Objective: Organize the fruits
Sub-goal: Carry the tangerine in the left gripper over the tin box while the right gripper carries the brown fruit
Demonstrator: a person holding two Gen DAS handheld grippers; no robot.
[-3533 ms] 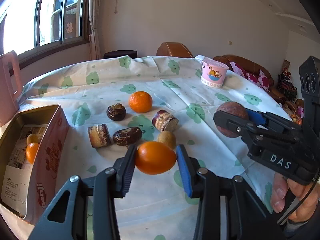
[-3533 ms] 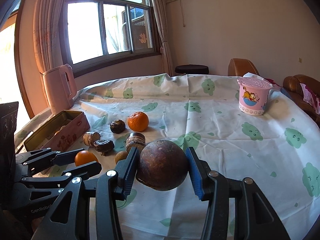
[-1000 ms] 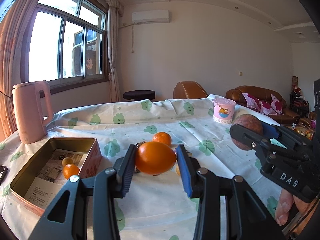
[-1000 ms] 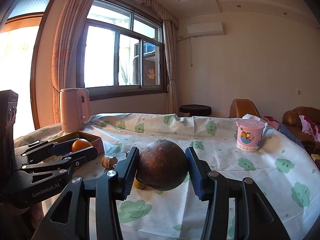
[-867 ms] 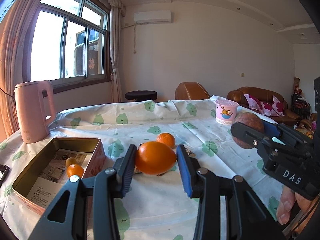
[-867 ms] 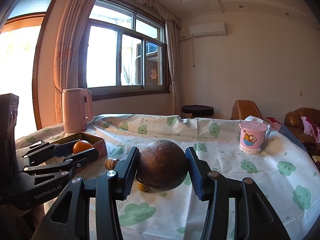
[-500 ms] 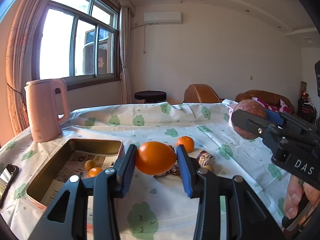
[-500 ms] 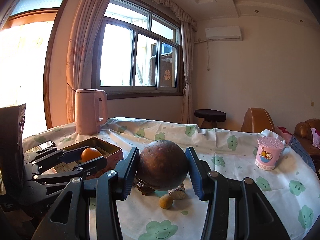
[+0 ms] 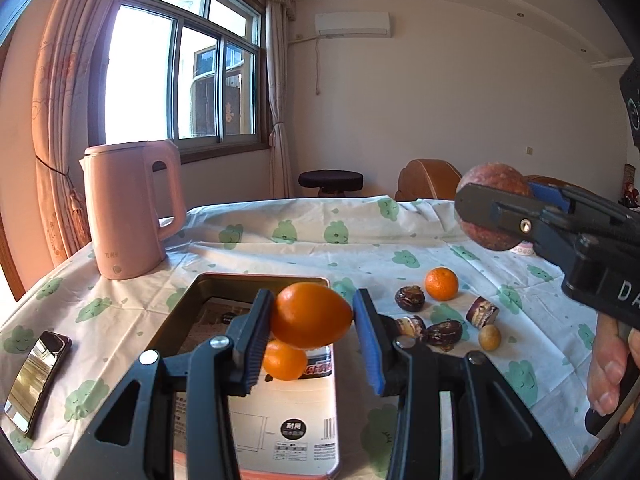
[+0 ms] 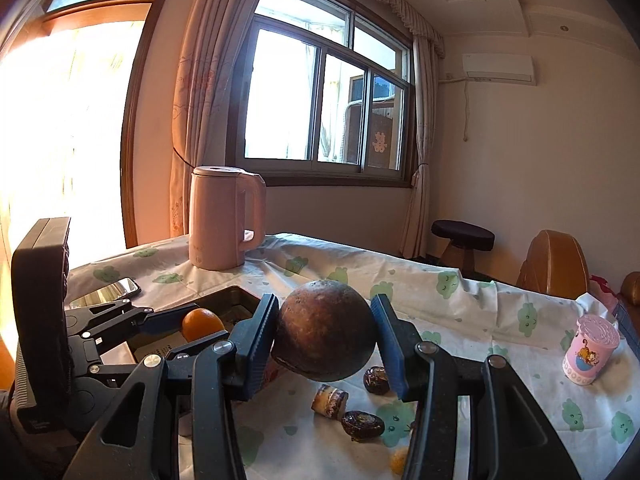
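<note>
My left gripper (image 9: 314, 318) is shut on an orange (image 9: 310, 315) and holds it above the open metal tin (image 9: 256, 280). A smaller orange (image 9: 285, 361) lies inside the tin. My right gripper (image 10: 326, 334) is shut on a round brown fruit (image 10: 325, 335), held above the table to the right of the tin; it also shows in the left wrist view (image 9: 494, 188). On the cloth lie an orange (image 9: 441, 284), dark dates (image 9: 409, 298), cut brown pieces (image 9: 482, 312) and a small yellow fruit (image 9: 489, 337).
A pink kettle (image 9: 128, 208) stands behind the tin at the far left. A phone (image 9: 34, 380) lies left of the tin. A pink cup (image 10: 590, 354) stands at the right. Chairs and a stool (image 10: 462, 236) are beyond the table.
Both grippers have swung left with their fruit. The left one with the orange is now over the tin, and the kettle and phone have come into view.
</note>
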